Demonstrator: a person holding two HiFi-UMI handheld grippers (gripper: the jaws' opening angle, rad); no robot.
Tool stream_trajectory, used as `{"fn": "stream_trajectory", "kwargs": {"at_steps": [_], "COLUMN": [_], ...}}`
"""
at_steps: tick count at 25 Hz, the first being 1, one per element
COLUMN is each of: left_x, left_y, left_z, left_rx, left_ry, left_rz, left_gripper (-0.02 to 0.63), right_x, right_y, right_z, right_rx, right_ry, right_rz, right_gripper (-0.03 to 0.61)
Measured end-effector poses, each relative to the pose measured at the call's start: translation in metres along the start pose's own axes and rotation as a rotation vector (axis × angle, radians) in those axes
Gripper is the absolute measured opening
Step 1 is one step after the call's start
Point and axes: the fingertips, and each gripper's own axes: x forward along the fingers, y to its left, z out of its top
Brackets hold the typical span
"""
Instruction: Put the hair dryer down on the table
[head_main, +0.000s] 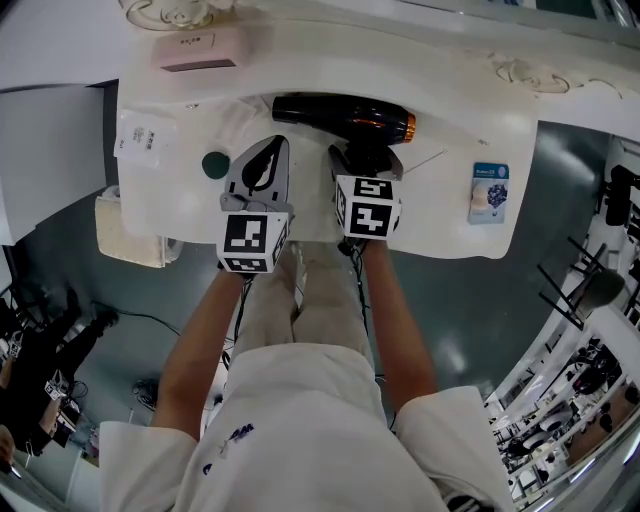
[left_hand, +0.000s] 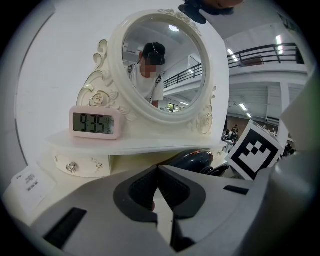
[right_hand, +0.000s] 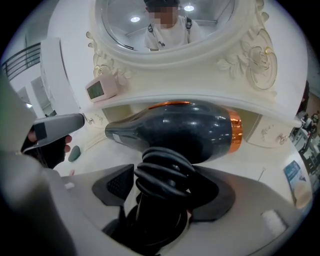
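Hair dryer (head_main: 345, 115): in the head view it lies on its side on the white tabletop (head_main: 440, 215), just in front of the raised back ledge, with its orange-ringed end pointing right. The right claw (head_main: 367, 160) is right at its handle. The left claw (head_main: 268, 160) hovers just beside it on the left, jaws pressed together with nothing in them. A green disc (head_main: 215, 165) lies left of that claw, a white label (head_main: 140, 138) further left, a pink clock (head_main: 200, 47) up on the ledge, and a blue packet (head_main: 489, 192) well to the right.

In the left gripper view, the left claw (left_hand: 159, 172) is clenched, tips meeting and empty. Beyond it the dryer (left_hand: 192, 160) shows dark under the ledge. The clock (left_hand: 96, 122) stands on the ledge beside an oval mirror (left_hand: 162, 65), and the label (left_hand: 27, 180) lies at lower left.

In the right gripper view, the right claw (right_hand: 165, 187) is released, jaws spread wide. The dryer's handle (right_hand: 162, 172), wound with black cord, stands between them, and the left pad is clear of it. The dryer body (right_hand: 185, 130) rests across the tabletop below the mirror (right_hand: 170, 25). The clock (right_hand: 100, 89), the disc (right_hand: 74, 153) and the packet (right_hand: 295, 177) are also in view.
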Motion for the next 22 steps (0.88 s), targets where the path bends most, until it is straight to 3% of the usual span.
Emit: {"fn": "stream_trajectory", "kwargs": {"at_steps": [12, 22], "left_x": [-0.009, -0.02], "left_y": [0.005, -0.005], "left_z": [0.0, 0.009], "left_rx": [-0.011, 0.025], "left_ry": [-0.008, -0.027], "left_rz": [0.013, 0.012], "left_gripper": [0.011, 0.011], "right_x": [-0.008, -0.022], "right_y": [-0.008, -0.007], "right_z": [-0.001, 0.002], "right_rx": [-0.015, -0.007], "right_ry": [-0.016, -0.038], "right_rz": [-0.04, -0.03], "right_gripper": [0.347, 0.347]}}
